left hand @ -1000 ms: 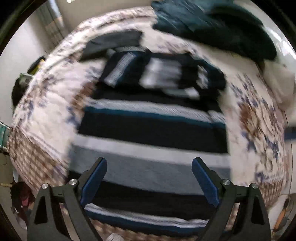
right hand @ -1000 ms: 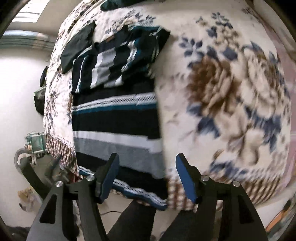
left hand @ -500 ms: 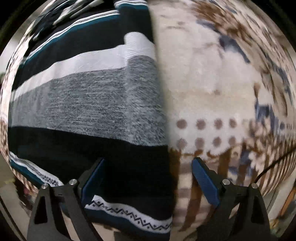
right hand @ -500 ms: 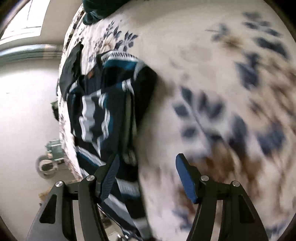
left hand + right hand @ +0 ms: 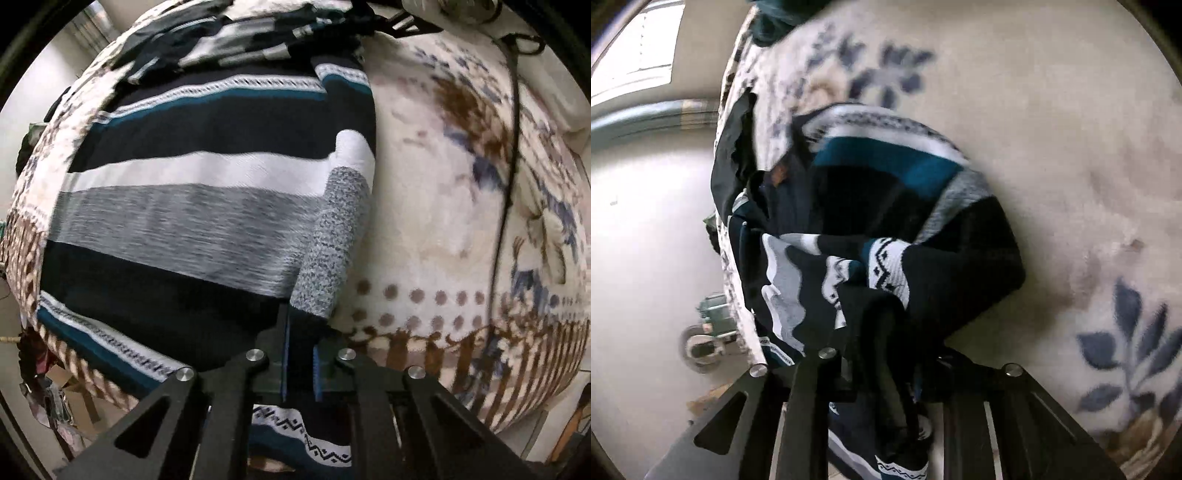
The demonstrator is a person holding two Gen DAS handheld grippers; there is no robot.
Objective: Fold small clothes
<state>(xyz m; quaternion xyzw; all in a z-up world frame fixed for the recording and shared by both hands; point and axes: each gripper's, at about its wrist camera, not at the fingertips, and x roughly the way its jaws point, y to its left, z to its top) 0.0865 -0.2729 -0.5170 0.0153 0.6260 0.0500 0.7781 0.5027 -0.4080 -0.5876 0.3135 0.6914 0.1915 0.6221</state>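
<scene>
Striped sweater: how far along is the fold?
Done: the striped sweater lies flat on the floral blanket, top part already bunched. In hand: left gripper pinches its side near the hem; right gripper clamps bunched fabric. Left: the fold itself.

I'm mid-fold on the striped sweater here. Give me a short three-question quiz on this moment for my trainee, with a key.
1. True or false: the left tongs are shut on the lower edge of the striped sweater.
2. Multiple choice: the sweater lies on A) a bare wooden table, B) a floral blanket, C) a tiled floor.
3. Fill in: in the right wrist view, the right tongs are shut on bunched fabric of the ____.

Key: 1 true; 2 B; 3 sweater.
</scene>
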